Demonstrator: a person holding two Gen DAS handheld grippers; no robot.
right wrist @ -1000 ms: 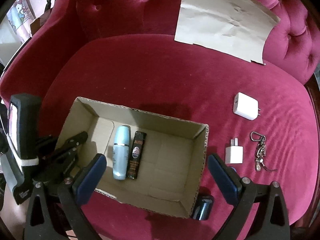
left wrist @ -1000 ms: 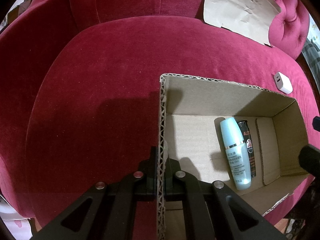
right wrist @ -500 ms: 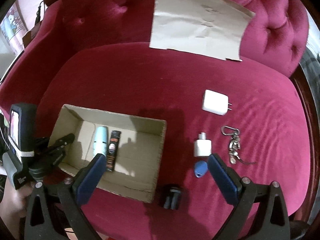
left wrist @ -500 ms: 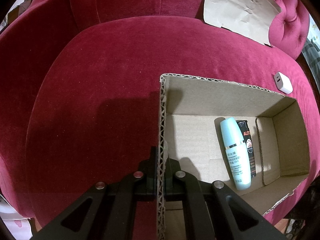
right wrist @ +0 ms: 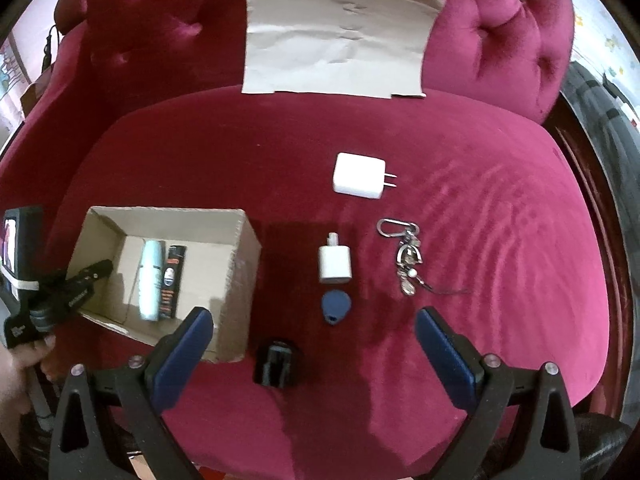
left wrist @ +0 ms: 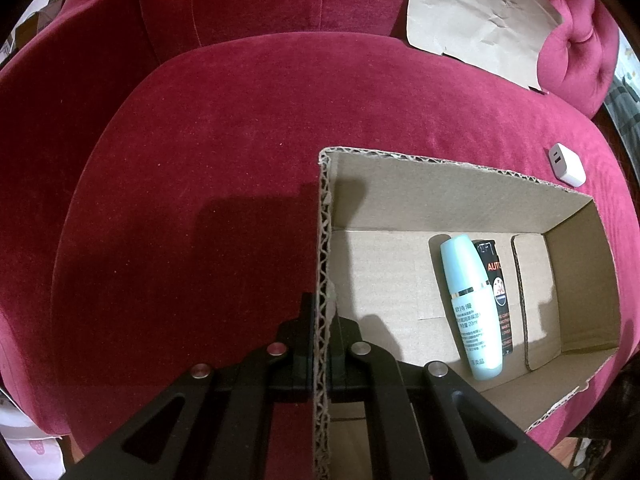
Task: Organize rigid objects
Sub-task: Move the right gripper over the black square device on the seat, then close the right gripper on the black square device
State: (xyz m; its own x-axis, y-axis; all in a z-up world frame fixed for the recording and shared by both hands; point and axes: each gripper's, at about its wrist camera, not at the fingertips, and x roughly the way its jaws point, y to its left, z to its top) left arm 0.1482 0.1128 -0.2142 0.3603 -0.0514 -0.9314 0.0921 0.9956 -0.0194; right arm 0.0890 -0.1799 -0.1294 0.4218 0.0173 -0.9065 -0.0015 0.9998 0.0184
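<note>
An open cardboard box point(left wrist: 448, 196) sits on a red velvet sofa seat and shows in the right wrist view point(right wrist: 240, 264) at the left. In it lie a light blue bottle point(left wrist: 472, 304) point(right wrist: 151, 280) and a black tube point(left wrist: 498, 292) point(right wrist: 171, 284). My left gripper point(left wrist: 322, 320) point(right wrist: 96, 272) is shut on the box's left wall. My right gripper point(right wrist: 314, 322) is open and empty above the seat. Between its fingers lie a blue tag point(right wrist: 335, 306) and a small white plug point(right wrist: 335, 265). A black clip point(right wrist: 276, 364), a large white charger point(right wrist: 359, 176) point(left wrist: 568, 164) and a keychain point(right wrist: 406, 256) lie nearby.
A sheet of brown cardboard point(right wrist: 336, 32) point(left wrist: 480, 20) leans against the tufted sofa back. The sofa's wooden frame edge point(right wrist: 592, 208) runs along the right. The seat's front edge is close below my right gripper.
My right gripper has moved right, away from the box, and now hangs over the loose objects on the seat. My left gripper keeps its grip on the box wall, unmoved.
</note>
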